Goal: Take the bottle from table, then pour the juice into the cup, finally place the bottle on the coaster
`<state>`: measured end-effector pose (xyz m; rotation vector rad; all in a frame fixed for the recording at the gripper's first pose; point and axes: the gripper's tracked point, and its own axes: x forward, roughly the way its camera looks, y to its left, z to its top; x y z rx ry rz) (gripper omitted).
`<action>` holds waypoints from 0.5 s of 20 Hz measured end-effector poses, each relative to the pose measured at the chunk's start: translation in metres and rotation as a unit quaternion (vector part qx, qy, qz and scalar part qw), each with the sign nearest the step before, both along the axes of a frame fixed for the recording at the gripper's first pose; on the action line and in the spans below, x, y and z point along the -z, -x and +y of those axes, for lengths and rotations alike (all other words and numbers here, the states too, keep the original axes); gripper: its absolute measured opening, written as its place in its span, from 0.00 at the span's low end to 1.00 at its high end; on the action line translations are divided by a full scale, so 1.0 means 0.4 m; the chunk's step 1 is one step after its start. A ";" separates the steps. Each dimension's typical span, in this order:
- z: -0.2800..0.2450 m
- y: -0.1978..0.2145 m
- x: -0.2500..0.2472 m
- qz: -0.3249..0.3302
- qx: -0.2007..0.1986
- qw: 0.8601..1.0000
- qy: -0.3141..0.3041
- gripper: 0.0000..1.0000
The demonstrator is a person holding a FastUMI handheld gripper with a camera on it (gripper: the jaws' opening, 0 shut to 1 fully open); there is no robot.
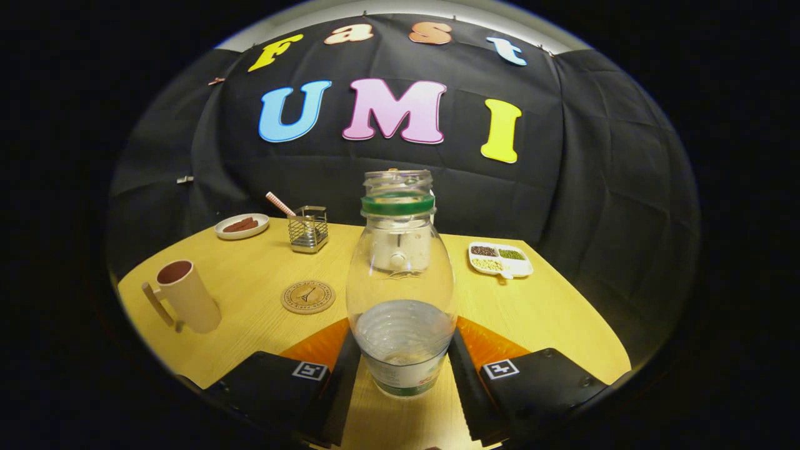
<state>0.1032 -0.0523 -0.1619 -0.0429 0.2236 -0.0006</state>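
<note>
A clear plastic bottle with a green neck ring and no cap stands upright between my fingers, holding a little pale liquid in its lower part. My gripper is shut on the bottle's lower body, one finger pressing each side. I cannot tell whether its base rests on the wooden table or hangs just above it. A beige cup with a handle stands beyond my left finger, well to the left. The round cork coaster lies between the cup and the bottle.
At the back of the table are a small plate with reddish-brown pieces and a wire holder with a striped stick in it. A divided white dish of beans sits at the back right. A white object shows through the bottle.
</note>
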 end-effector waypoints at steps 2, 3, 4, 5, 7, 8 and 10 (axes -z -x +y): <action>0.006 0.006 -0.004 0.009 -0.008 1.000 0.008 0.73; 0.008 0.011 -0.008 0.011 -0.010 1.000 0.019 0.73; 0.012 0.010 -0.016 0.011 -0.013 0.999 0.028 0.73; 0.012 0.014 -0.029 0.009 -0.014 0.999 0.038 0.73; 0.024 0.012 -0.053 0.007 -0.021 0.998 0.051 0.71; 0.030 0.010 -0.069 0.004 -0.022 0.998 0.055 0.71; 0.050 0.007 -0.104 0.001 -0.029 0.997 0.067 0.71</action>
